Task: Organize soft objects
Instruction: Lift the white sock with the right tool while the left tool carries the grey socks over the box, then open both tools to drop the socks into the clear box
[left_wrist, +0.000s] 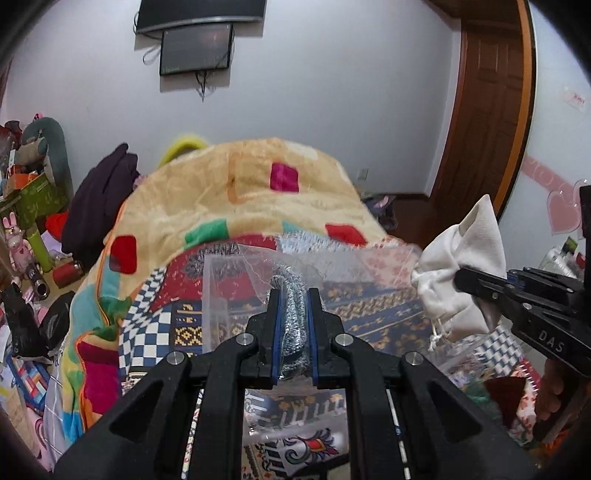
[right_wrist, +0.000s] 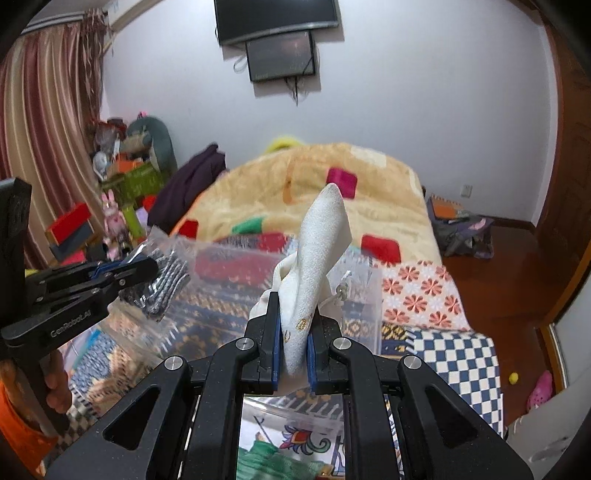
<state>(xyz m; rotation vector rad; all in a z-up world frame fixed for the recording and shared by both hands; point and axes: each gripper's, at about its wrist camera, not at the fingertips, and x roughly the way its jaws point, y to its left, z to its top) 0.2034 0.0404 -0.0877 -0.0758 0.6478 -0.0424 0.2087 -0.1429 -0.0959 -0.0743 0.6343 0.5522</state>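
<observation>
- My left gripper (left_wrist: 294, 295) is clamped on a bagged grey cloth (left_wrist: 291, 325), held above the bed (left_wrist: 369, 306).
- My right gripper (right_wrist: 294, 299) pinches a white pouch (right_wrist: 317, 266) just beside it.
- I worry the slick plastic could slide free, or the pouch's loose top could snag on the clear box (right_wrist: 364, 295).

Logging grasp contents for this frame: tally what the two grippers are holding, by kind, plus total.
White cloth drawstring pouch: 1, clamped in the right gripper.
Clear plastic bag with grey knit item inside: 1, clamped in the left gripper.
Total held: 2, both lifted above the patterned bedspread.
</observation>
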